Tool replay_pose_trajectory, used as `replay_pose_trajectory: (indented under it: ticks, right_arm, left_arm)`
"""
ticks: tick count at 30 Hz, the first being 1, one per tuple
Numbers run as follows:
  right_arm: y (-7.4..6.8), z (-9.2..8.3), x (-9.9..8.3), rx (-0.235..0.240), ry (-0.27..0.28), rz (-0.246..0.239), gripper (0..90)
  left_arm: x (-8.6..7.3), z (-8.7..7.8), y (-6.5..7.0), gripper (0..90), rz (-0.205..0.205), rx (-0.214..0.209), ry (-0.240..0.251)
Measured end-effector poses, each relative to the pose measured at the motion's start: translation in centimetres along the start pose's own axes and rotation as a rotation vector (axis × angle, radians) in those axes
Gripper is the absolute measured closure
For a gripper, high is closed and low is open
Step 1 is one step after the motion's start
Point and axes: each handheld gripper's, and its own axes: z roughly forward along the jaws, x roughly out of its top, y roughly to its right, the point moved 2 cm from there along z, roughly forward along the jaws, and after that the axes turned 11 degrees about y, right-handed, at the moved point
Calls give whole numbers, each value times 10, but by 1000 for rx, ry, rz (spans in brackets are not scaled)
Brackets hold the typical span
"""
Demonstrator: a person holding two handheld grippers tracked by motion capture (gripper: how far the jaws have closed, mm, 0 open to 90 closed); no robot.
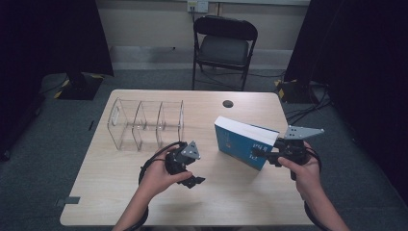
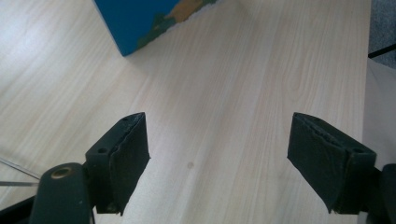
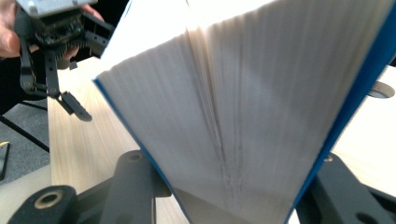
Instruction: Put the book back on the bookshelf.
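Standing tilted on the table (image 1: 144, 202) right of centre, the thick blue book (image 1: 240, 144) is looking heavy and slippery-covered; the right gripper (image 1: 269, 155) is clamping its page block, pages fanning. The left gripper (image 2: 217, 154) is hanging wide apart, empty; gripping nearer the spine is advisable.

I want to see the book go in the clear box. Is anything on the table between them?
Nothing visible. The book, held by the right gripper, has bare table between it and the clear organizer. The open left gripper hovers nearer the person, off that path.
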Motion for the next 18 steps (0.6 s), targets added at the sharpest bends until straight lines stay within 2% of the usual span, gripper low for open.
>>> replay_pose_trajectory:
  ticks: [5, 10, 18]
  right_arm:
    - [5, 0, 3, 3, -11, -6, 557]
    - [12, -1, 4, -16, -1, 9, 562]
    - [22, -3, 8, -48, -17, 9, 573]
  left_arm:
    - [-9, 7, 1, 202, -13, -12, -2]
    - [-17, 17, 4, 202, -20, -26, -10]
    - [-27, 27, 7, 202, -32, -45, -15]
